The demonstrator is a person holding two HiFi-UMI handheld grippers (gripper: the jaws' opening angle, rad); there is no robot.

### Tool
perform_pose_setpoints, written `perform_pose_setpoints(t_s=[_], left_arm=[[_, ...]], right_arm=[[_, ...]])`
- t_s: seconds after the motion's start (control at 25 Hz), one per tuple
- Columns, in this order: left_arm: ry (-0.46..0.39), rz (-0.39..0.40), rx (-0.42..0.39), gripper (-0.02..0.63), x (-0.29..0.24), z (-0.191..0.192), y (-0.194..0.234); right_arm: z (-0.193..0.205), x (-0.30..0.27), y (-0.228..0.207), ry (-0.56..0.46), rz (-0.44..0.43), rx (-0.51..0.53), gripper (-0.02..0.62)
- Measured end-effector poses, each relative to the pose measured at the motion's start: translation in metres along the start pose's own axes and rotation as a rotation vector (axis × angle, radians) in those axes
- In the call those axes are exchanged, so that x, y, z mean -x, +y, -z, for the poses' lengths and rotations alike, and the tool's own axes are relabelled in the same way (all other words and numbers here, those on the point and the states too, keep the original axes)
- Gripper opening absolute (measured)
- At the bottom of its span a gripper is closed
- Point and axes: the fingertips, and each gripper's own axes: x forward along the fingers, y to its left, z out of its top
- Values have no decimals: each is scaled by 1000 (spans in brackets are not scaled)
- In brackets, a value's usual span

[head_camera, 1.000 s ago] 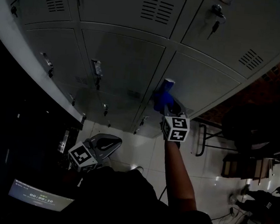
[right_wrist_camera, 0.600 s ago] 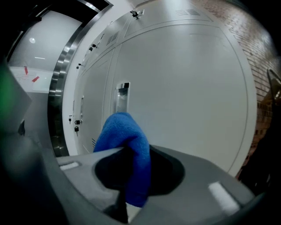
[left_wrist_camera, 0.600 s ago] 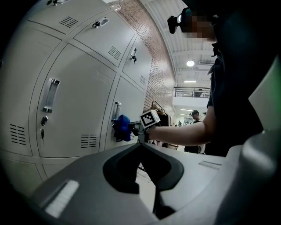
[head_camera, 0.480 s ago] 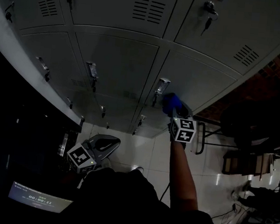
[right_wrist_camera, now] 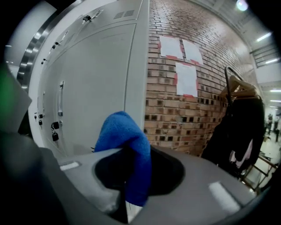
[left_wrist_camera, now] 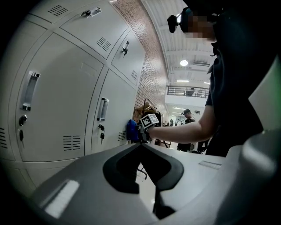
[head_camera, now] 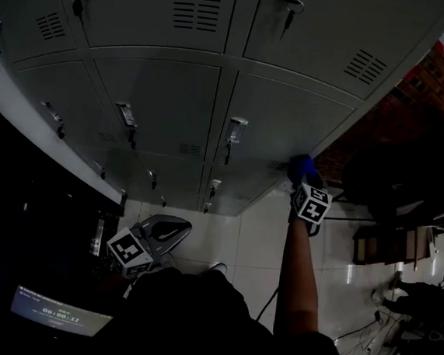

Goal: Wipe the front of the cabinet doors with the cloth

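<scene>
The right gripper [head_camera: 303,177] was clamped on the blue cloth [right_wrist_camera: 125,140] at the right edge of the grey cabinet door [head_camera: 282,116], near a brick wall [right_wrist_camera: 175,114]. The left gripper [left_wrist_camera: 141,145] was closed and empty.

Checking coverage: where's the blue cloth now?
Right of head view: the right tool holds the cloth at the rightmost cabinet door, beside the brick wall.

Right gripper [head_camera: 305,178] outstretched, left gripper [head_camera: 175,228] low
</scene>
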Motion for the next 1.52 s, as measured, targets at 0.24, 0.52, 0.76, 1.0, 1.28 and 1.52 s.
perform_pose_setpoints(t_s=[0.24, 0.52, 0.76, 1.0, 1.28, 1.52], left_arm=[[18, -3, -7, 2, -3, 3, -5], [31, -36, -3, 2, 2, 8, -7], [28, -96, 2, 0, 13, 4, -4], [15, -134, 17, 1, 23, -3, -4], [-4, -186, 22, 2, 24, -4, 11], [-19, -174, 11, 2, 11, -3, 22]], right_arm=[[14, 10, -10, -12, 14, -50, 69], [35, 15, 79, -10, -163, -13, 69], [53, 14, 199, 26, -392, 25, 69], [43, -11, 260, 11, -474, 9, 69], [35, -32, 244, -16, -443, 8, 69], [42, -34, 218, -22, -396, 20, 69]])
